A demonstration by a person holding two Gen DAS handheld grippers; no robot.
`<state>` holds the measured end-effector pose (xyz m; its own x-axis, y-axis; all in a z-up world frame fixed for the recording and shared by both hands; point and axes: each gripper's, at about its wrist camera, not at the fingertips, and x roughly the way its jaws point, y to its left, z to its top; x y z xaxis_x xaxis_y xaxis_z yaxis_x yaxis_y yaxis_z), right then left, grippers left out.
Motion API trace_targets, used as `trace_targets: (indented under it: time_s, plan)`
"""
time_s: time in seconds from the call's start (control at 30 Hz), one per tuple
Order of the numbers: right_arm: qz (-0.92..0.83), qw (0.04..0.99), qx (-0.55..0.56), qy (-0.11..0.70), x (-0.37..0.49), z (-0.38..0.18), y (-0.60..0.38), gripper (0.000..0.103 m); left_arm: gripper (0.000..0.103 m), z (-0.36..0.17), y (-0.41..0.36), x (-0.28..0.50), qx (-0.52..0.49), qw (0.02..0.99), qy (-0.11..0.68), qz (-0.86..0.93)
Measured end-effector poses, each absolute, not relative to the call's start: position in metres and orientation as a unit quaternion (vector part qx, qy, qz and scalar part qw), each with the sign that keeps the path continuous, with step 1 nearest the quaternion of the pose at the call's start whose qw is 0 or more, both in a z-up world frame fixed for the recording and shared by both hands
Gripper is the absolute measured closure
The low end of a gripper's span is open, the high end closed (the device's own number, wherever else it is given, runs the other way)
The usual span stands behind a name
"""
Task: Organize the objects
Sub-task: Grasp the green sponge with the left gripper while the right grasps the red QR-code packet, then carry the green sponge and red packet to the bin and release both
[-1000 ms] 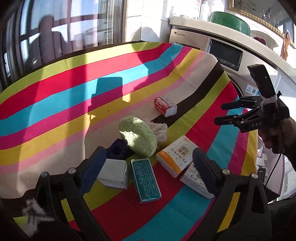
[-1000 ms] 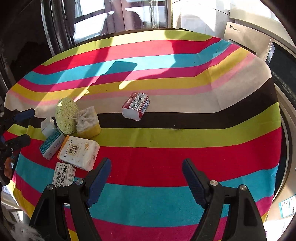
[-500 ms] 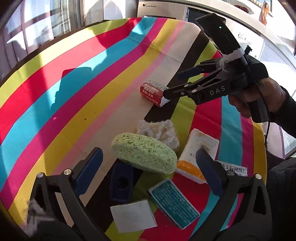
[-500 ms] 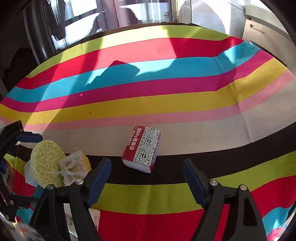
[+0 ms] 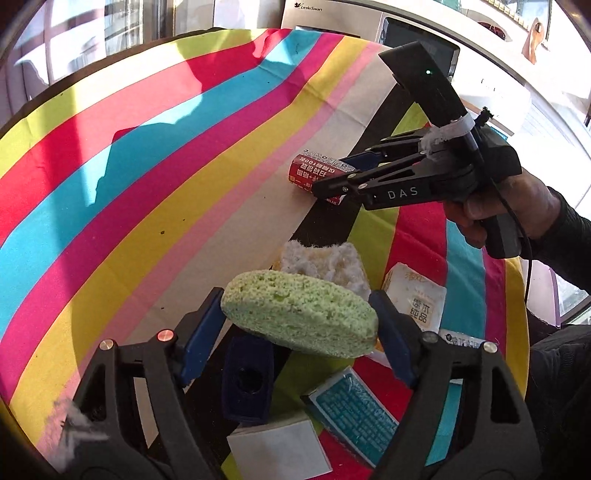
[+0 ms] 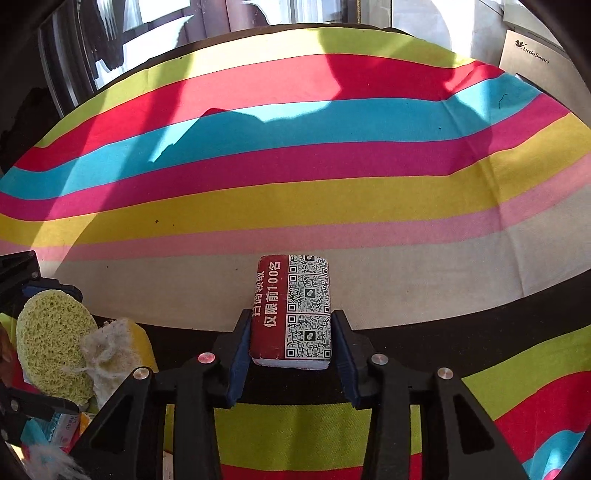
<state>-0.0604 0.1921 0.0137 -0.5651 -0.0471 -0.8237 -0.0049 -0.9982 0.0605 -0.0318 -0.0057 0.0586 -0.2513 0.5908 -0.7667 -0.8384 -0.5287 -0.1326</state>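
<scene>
An oval green sponge [image 5: 299, 317] sits between the blue pads of my left gripper [image 5: 297, 326], above a pile of small packs. The jaws are closing and both pads touch the sponge's ends. A red and white tissue pack with QR codes [image 6: 291, 310] lies on the striped tablecloth [image 6: 295, 206]. My right gripper [image 6: 291, 315] is closing on it, its pads against the pack's long sides. In the left wrist view the right gripper [image 5: 328, 177], held by a hand, clamps that same pack [image 5: 306, 173]. The right wrist view shows the green sponge [image 6: 51, 339] at the far left.
Behind the green sponge lies a yellow sponge with a frayed white scrubber [image 5: 325, 262]. Around it are a white and orange pack [image 5: 417, 299], a teal pack [image 5: 354, 410], a white box [image 5: 277, 450] and a dark blue object [image 5: 247, 380]. A washing machine [image 5: 332, 14] stands beyond the table.
Both grippers came forward and down onto their objects. The left jaws narrowed around the green sponge. The right jaws went from wide open to closed on the red pack.
</scene>
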Motion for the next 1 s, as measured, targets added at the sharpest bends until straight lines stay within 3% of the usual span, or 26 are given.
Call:
trace_targets:
  time_s: [0.27,0.53,1.0]
  plan:
    - [-0.896,0.021,0.442,-0.023,-0.004,0.046,0.192,0.061,0.022,0.081,-0.012,-0.009,-0.371,0.38,0.156,0.832]
    - [-0.904,0.02,0.427,-0.029,0.069,0.068,0.195,0.061,0.022,0.105,-0.022,0.025,-0.344,0.336,0.095,0.872]
    - [-0.888,-0.047,0.454,-0.059,0.184,0.056,0.239,0.061,0.022,0.094,0.062,0.15,-0.341,0.422,0.056,0.838]
